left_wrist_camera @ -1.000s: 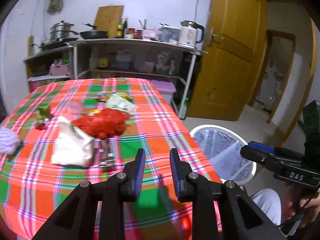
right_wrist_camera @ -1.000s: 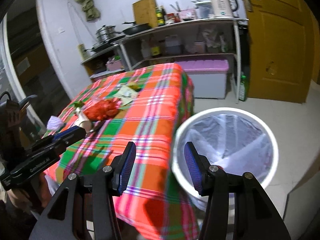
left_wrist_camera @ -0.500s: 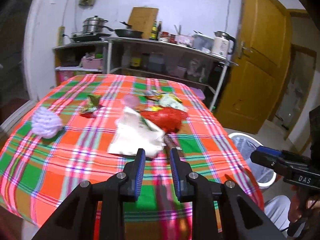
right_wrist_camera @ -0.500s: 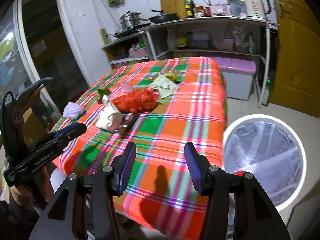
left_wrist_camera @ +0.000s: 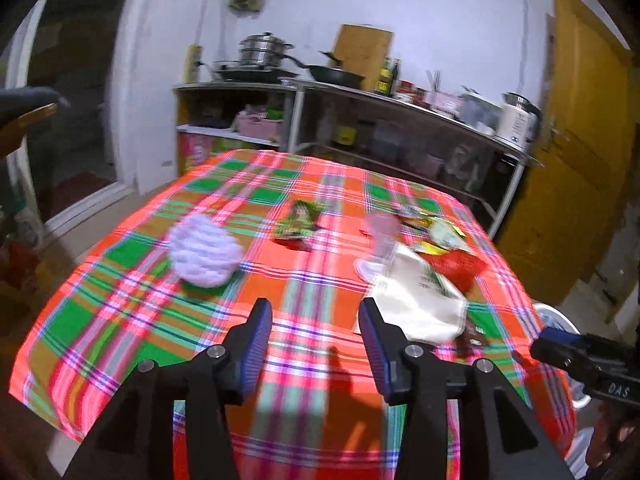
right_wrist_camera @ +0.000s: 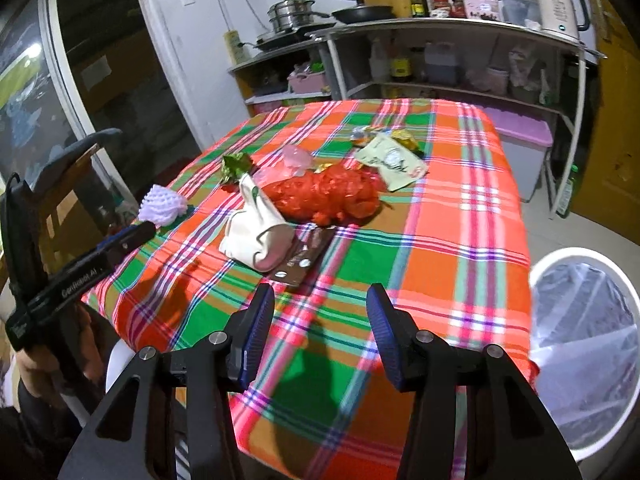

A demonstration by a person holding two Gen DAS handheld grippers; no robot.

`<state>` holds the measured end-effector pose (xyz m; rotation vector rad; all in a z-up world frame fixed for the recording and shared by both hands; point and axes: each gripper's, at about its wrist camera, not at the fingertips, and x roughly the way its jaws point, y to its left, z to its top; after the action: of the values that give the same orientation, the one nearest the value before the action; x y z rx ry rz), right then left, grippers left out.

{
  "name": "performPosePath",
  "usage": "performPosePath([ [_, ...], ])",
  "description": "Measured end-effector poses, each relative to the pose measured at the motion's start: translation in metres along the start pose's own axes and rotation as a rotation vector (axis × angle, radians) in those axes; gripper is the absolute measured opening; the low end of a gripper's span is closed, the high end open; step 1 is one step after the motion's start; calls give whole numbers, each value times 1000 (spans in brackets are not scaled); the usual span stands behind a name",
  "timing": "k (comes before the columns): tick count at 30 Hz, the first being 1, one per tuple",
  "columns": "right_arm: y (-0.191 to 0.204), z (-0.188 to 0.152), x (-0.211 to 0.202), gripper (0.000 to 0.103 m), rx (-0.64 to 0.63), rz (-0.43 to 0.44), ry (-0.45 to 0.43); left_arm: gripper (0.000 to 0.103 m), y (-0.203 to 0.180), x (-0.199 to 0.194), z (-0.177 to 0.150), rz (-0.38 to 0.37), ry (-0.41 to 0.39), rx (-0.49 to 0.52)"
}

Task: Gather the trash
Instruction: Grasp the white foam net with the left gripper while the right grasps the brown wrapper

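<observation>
Left gripper (left_wrist_camera: 316, 336) jaws opening, nothing between; right gripper (right_wrist_camera: 320, 330) jaws closing, empty. Beyond, on plaid-clothed bench (right_wrist_camera: 452, 240): crumpled white paper bag (right_wrist_camera: 256, 236), red mesh net bag (right_wrist_camera: 328, 196), white foam fruit net (left_wrist_camera: 204, 250). White-lined round bin (right_wrist_camera: 584, 328) on floor, right of bench.

- My right gripper (right_wrist_camera: 316, 320) hung over near table (right_wrist_camera: 452, 280) edge, jaws closing, nothing btwn them.
- Red net bag (right_wrist_camera: 328, 196) touched white pouch (right_wrist_camera: 256, 236); brown wrapper (right_wrist_camera: 304, 258) just beside.
- White-lined bin (right_wrist_camera: 588, 312) stood to the right, off table.
</observation>
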<state>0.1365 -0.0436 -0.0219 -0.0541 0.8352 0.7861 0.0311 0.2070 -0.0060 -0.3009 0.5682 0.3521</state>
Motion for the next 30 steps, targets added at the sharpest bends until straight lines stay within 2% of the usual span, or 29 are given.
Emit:
performPosePath([
  [2,4,2,10,49,-7,4,13,51,14,4,4,32,-2,-27],
  [10,7,8,42,49,-2,-6,54,54,55,24,17,120,-5,-94],
  [18,-1,12,60,48,19,-24,85,59,74,55,29,128,32,-142],
  [25,-1,10,65,16,4,-28,100,59,82,81,28,124,92,-172],
  [27,-2,10,65,8,0,-36,94,49,79,83,27,130,92,-157],
  [28,-2,10,64,7,0,-40,92,38,77,84,27,131,96,-147],
  [30,-3,9,62,6,4,-43,89,33,75,85,27,128,98,-139],
])
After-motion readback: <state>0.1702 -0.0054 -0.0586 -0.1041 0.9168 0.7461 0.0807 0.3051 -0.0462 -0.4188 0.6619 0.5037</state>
